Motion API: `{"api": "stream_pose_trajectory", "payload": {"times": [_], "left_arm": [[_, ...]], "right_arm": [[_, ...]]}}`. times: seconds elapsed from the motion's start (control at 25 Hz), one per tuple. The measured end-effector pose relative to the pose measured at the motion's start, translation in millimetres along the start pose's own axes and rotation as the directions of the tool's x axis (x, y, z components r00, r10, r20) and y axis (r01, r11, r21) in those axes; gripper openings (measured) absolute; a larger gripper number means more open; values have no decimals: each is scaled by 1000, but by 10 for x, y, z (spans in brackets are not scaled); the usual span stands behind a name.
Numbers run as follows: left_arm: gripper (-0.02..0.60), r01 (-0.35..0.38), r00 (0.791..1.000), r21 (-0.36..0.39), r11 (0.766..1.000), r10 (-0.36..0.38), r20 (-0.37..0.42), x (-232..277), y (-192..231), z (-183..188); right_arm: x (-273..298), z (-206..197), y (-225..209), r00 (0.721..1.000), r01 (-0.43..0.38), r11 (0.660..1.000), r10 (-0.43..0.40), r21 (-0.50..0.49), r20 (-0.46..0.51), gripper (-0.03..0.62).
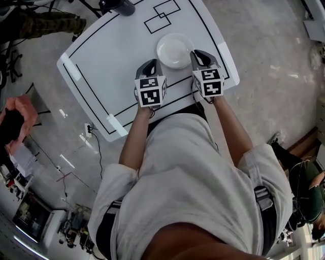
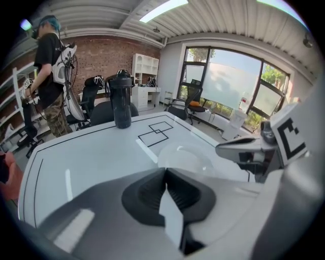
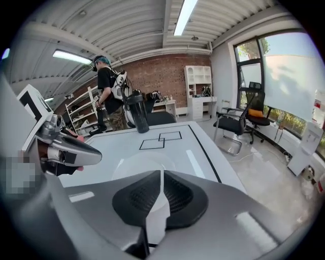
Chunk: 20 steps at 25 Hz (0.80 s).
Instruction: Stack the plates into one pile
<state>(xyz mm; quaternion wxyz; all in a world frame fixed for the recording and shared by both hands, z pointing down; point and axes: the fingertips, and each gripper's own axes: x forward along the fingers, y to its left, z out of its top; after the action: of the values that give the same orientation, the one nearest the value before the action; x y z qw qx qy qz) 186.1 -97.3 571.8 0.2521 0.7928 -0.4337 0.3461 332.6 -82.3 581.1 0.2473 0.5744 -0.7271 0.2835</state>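
Room: an open workshop with a ribbed ceiling carrying strip lights (image 3: 185, 15), a brick back wall (image 2: 101, 56), large windows (image 2: 228, 81) along one side and a pale polished floor (image 1: 264, 51). A white shelf unit (image 2: 144, 66) stands against the back wall. Black office chairs (image 3: 244, 119) stand by the windows. A person (image 2: 50, 76) wearing a harness stands beyond the far left end of the table.

Work surface: a white table (image 1: 117, 61) with rounded corners, edged by a black border line set in from the rim. White tape strips (image 1: 72, 71) lie on the top near its edges. Two overlapping black square outlines (image 1: 162, 15) are drawn near the far end. A tall black bottle (image 2: 122, 101) stands upright beyond the squares, well apart from the plate.

Task item: a white plate (image 1: 174, 50) lies flat on the table between the squares and the near edge, inside the border line. Whether it is one plate or several stacked cannot be told.

Grippers: the left gripper (image 1: 150, 65) sits just beside the plate's near-left rim, jaws clenched together with nothing between them. The right gripper (image 1: 199, 55) sits at the plate's right rim, jaws likewise closed and empty. In both gripper views the plate lies ahead of the jaws, on the table.
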Motion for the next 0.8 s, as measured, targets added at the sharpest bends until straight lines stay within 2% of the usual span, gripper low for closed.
{"api": "stream_pose_trajectory", "payload": {"times": [0.04,0.2,0.28,0.4,0.6,0.8], "left_arm": [[4,1,1000,-1,1000,-1,19,-93,-1,10],[3,4,995,-7,1000,-3,104,-525,0,18],[3,0,985,-13,1000,2,171,-758,34,89],[3,-1,963,-19,1000,6,270,-1118,72,156],[3,-44,914,-6,999,43,404,-1644,169,196],[3,-12,889,-26,1000,22,457,-2182,108,120]], "right_arm": [[-77,60,61,999,9,1000,-9,-6,31,5],[-390,239,443,992,-7,999,12,-46,124,0],[-520,362,653,984,-26,997,37,-68,173,0],[-766,535,966,963,-35,994,61,-103,262,0],[-1264,823,1396,898,-18,988,83,-153,432,-2],[-1750,814,1734,879,-26,982,111,-186,464,-2]]}}
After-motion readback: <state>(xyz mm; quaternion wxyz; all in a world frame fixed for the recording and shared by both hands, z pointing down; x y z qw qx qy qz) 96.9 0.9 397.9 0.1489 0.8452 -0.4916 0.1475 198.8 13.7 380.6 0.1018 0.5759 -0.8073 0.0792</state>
